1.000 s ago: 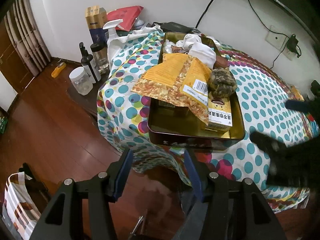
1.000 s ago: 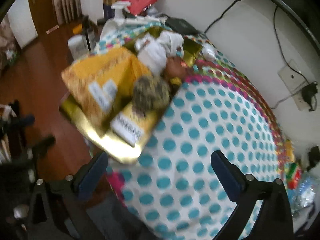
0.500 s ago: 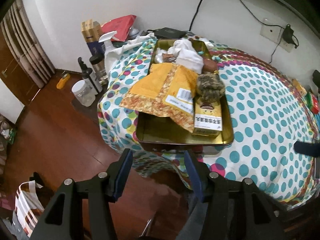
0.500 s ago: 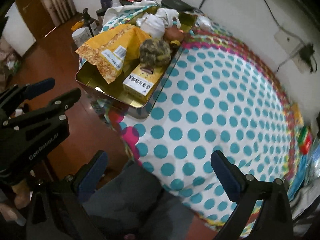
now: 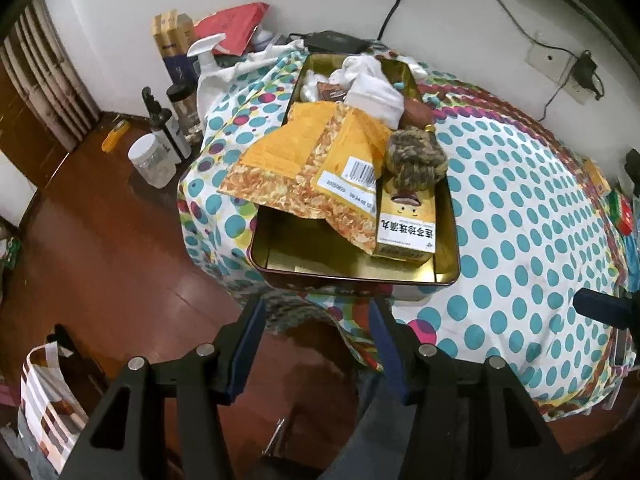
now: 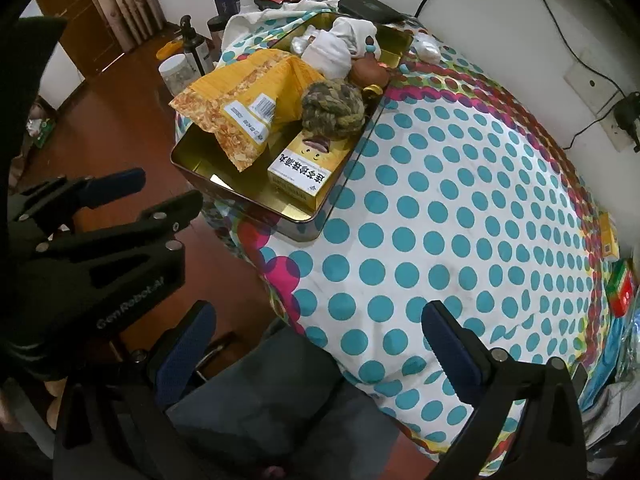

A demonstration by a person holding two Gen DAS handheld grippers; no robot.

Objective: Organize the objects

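A gold tin tray (image 5: 352, 274) sits at the near left edge of the polka-dot table (image 5: 520, 208). In it lie an orange snack bag (image 5: 312, 160), a yellow medicine box (image 5: 404, 226), a knitted ball (image 5: 416, 156), a white cloth (image 5: 372, 88) and a brown object (image 5: 416, 112). My left gripper (image 5: 316, 340) hangs open just short of the tray's front rim, with nothing between its fingers. My right gripper (image 6: 316, 352) stands wide open over the table's near edge, right of the tray (image 6: 304, 220), also empty. In the right wrist view the left gripper (image 6: 160, 192) shows at the left.
Beside the table's left stand a spray bottle (image 5: 208, 60), dark bottles (image 5: 164, 128), a clear jar (image 5: 152, 160) and boxes (image 5: 172, 40). A striped bag (image 5: 40, 392) sits on the wooden floor. A red-green box (image 6: 620, 292) lies at the table's right edge. Dark trousers (image 6: 280, 400) are below.
The right wrist view has swung and steadied from a blur, and the left gripper now shows at its left. The tray sits slightly further off in the left view. Both jaws stayed as wide.
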